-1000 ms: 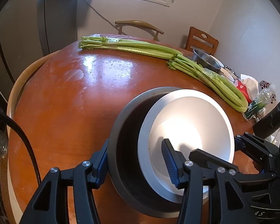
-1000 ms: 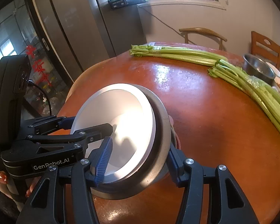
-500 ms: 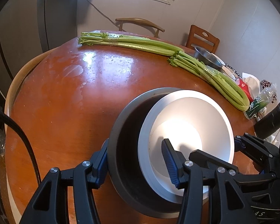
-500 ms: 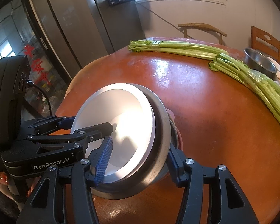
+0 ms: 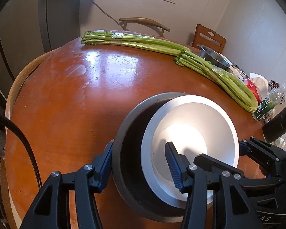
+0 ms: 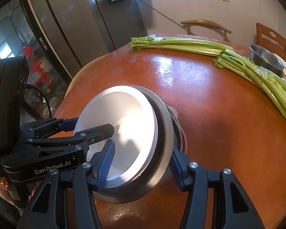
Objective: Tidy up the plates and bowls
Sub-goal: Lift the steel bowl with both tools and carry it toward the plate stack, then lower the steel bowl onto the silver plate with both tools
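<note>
White bowl (image 5: pixel 190 133) sits nested off-centre inside dark grey bowl (image 5: pixel 131 152), stack tilted and held above the near edge of the round wooden table (image 5: pixel 70 99). Left gripper (image 5: pixel 139 164) clamps the stack's rim wall, one finger outside the grey bowl, the other inside the white one. Right gripper (image 6: pixel 141 160) pinches the opposite rim the same way. Likely two grips because the nested pair is wide and would slide apart. More pink and metal dishware (image 6: pixel 178 131) shows under the stack; can't tell how many pieces. Celery bunches (image 5: pixel 215 72) cross the far side, steel bowl (image 5: pixel 215 58) and packets (image 5: pixel 265 103) beyond. Centre of the table is free for set-down.
</note>
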`<state>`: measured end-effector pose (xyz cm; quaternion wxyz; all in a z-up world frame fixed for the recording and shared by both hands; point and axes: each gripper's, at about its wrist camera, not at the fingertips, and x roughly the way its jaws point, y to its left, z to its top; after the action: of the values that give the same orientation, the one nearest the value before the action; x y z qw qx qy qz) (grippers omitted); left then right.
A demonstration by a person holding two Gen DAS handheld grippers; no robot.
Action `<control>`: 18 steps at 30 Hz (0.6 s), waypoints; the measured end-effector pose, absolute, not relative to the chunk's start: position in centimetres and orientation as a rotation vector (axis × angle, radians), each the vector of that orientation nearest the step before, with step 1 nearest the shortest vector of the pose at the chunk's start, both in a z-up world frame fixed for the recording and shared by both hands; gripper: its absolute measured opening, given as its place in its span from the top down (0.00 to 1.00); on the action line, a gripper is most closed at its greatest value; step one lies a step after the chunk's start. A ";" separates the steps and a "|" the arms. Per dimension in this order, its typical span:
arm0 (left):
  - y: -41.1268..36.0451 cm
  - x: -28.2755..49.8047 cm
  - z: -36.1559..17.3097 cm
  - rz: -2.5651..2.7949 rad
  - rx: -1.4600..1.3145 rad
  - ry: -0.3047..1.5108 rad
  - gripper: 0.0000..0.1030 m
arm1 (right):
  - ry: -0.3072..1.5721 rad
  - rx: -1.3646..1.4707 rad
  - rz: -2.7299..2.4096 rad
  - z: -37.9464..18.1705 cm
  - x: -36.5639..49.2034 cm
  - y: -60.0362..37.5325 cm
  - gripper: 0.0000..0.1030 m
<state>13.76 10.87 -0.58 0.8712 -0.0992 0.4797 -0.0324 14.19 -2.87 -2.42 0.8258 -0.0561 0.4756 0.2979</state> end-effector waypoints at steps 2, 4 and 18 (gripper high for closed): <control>10.9 13.8 -0.7 -0.063 -0.202 1.003 0.49 | 1.011 -0.124 0.631 -2.5 14.2 -2.8 0.44; 10.8 13.8 -0.7 -0.057 -0.196 1.000 0.49 | 1.012 -0.123 0.628 -2.7 14.3 -2.8 0.44; 10.8 13.7 -0.8 -0.046 -0.181 1.000 0.49 | 0.994 -0.149 0.611 -2.6 13.8 -2.7 0.44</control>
<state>13.70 10.84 -0.80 0.8735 -0.0864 0.4785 -0.0222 13.83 -2.68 -2.57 0.8322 -0.0701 0.4687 0.2880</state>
